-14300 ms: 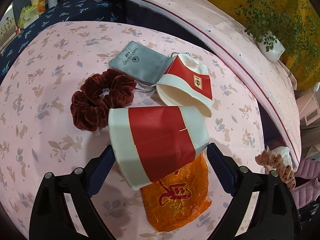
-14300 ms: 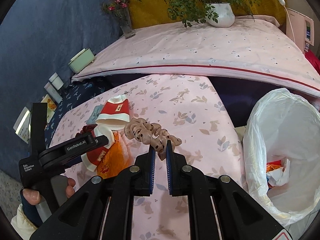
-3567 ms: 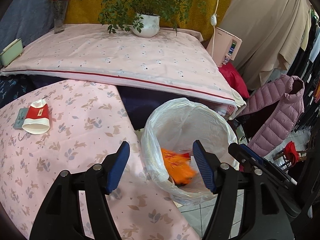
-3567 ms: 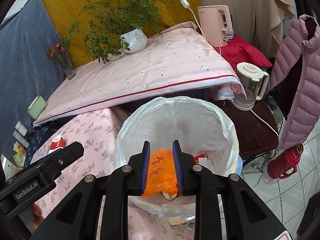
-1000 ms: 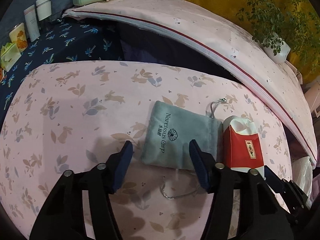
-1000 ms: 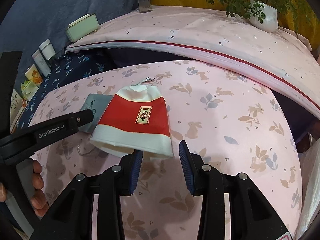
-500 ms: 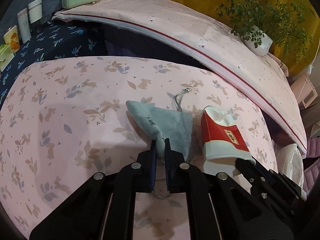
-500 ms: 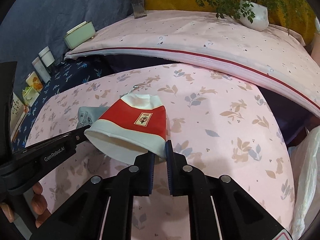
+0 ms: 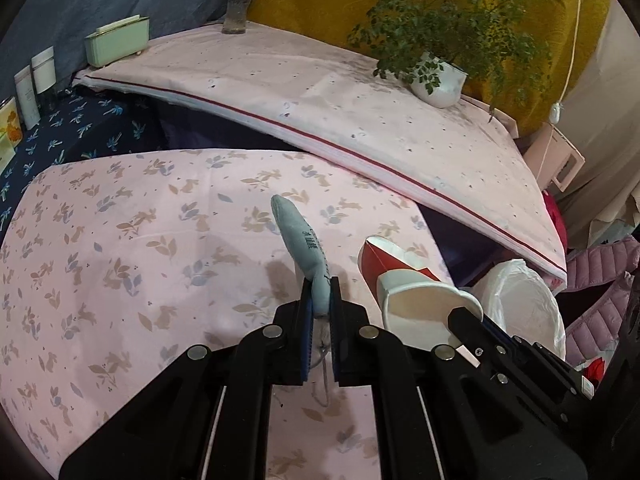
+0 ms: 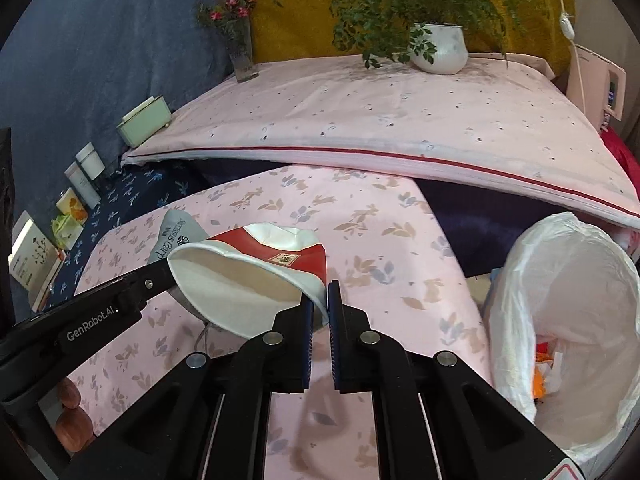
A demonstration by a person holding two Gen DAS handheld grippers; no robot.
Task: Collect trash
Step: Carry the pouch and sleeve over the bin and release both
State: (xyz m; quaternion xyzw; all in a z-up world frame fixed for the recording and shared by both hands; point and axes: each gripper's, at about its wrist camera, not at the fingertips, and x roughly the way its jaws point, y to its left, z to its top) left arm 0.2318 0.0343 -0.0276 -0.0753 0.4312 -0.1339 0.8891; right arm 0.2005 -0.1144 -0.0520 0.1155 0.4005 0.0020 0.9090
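Over the pink rabbit-print tablecloth [image 9: 120,248], both grippers carrying loads:

Left gripper [image 9: 319,312]: jaws pinched nearly together on the lower end of a grey drawstring pouch [image 9: 298,240], which stands up from the pads, clear of the cloth; its cord trails down between the fingers.

Right gripper [image 10: 319,308]: jaws closed to a narrow slit on the rim of a crushed red-and-white paper cup [image 10: 256,272], held off the table with its open mouth turned toward the camera.

Bin: a waste bin lined with a white plastic bag [image 10: 568,320] stands just past the table's right edge, mouth open, with orange and white scraps already inside.

Step in hand: pick-up looks complete for both items; this reads as the carry toward the bin.

Next move calls for: bringing each gripper above the bag's mouth before the jaws part, and keeping the two tools from colliding, since they travel close together.

Left wrist view only: the pouch pinned between the pads; the cup seen from its side.

Right wrist view only: the contents of the bin; the person's fingertips [image 10: 72,416] on the left tool's handle; printed lettering on the pouch.
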